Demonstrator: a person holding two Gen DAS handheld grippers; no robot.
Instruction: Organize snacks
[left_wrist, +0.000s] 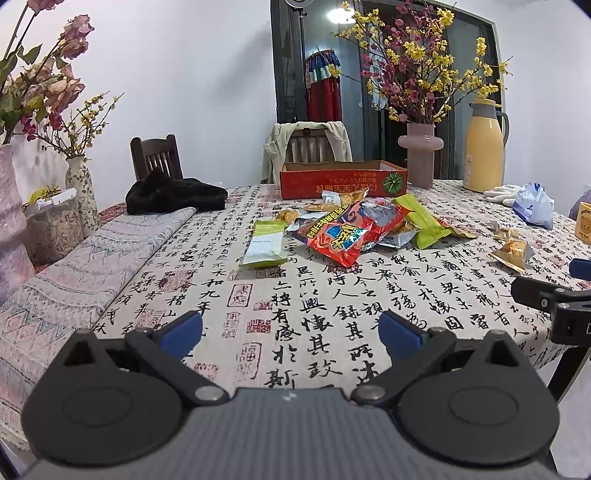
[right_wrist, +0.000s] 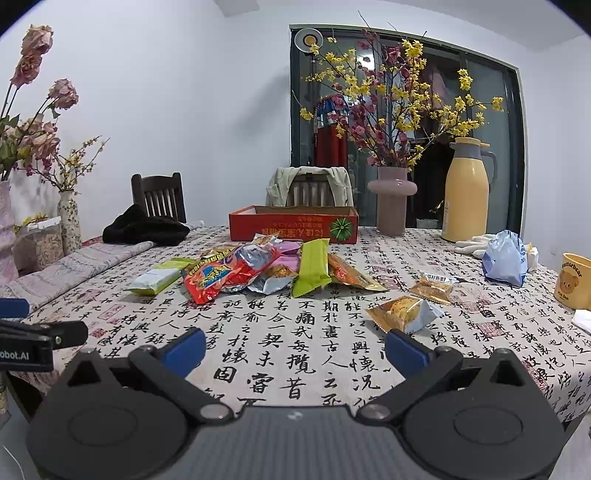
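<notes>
Left wrist view: the left gripper (left_wrist: 290, 332) gapes empty over the calligraphy-printed surface (left_wrist: 258, 295); crinkly snack packets (left_wrist: 347, 229) lie piled farther off, before a red cardboard box (left_wrist: 341, 179).

Right wrist view: the right gripper (right_wrist: 295, 350) spreads empty; a gold-and-silver cracker packet (right_wrist: 404, 314) lies just beyond its right finger.

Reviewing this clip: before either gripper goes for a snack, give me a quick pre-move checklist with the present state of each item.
1. Left gripper open and holding nothing: ok.
2. Right gripper open and holding nothing: ok.
3. Red box sits behind the snack pile with its open top up: ok; whether anything is inside, cannot tell.
4. Nearest target, the gold cracker packet, lies apart from the pile just ahead of the right gripper: ok.
5. Red chip bag overlaps other packets, so a clean single grasp there: not ok.
6. Bare tablecloth between the grippers and the pile: ok.
</notes>
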